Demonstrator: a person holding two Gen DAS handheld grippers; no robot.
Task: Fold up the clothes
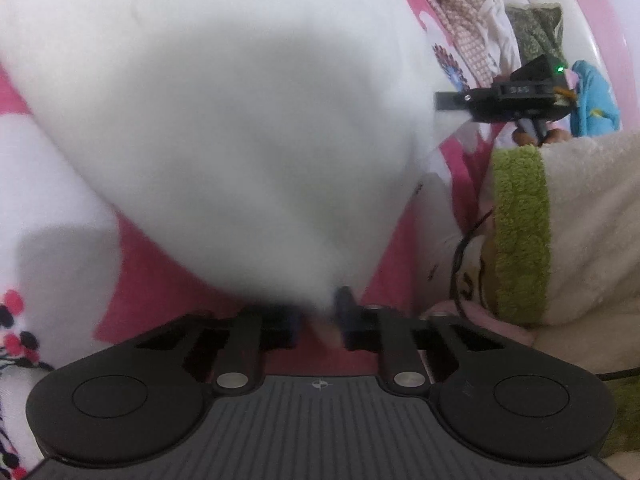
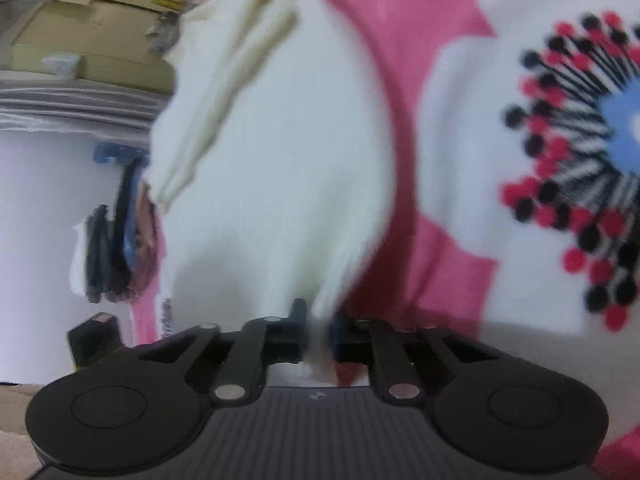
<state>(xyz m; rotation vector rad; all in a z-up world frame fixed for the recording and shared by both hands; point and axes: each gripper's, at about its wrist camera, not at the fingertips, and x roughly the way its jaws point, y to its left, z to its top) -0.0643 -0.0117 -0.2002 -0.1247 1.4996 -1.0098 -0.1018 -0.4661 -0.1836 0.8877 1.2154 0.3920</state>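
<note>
Two tools, one garment: the left tool (image 1: 320,312) and the right tool (image 2: 318,328) are each pressed together on an edge of a white garment (image 1: 224,120), the cloth pinched between the jaws and rising directly ahead of each tool, filling most of both views. Beneath it lies a pink bedspread (image 2: 404,40) printed with white flowers. Seen from the left tool, the right one sits off to the right at the garment's far edge, with a green-trimmed cream towel (image 1: 560,216) below it. The step in hand appears to be the grasp before a fold; the next move likely calls for both tools carrying the edge together, evenly, so the cloth does not slip or skew.
</note>
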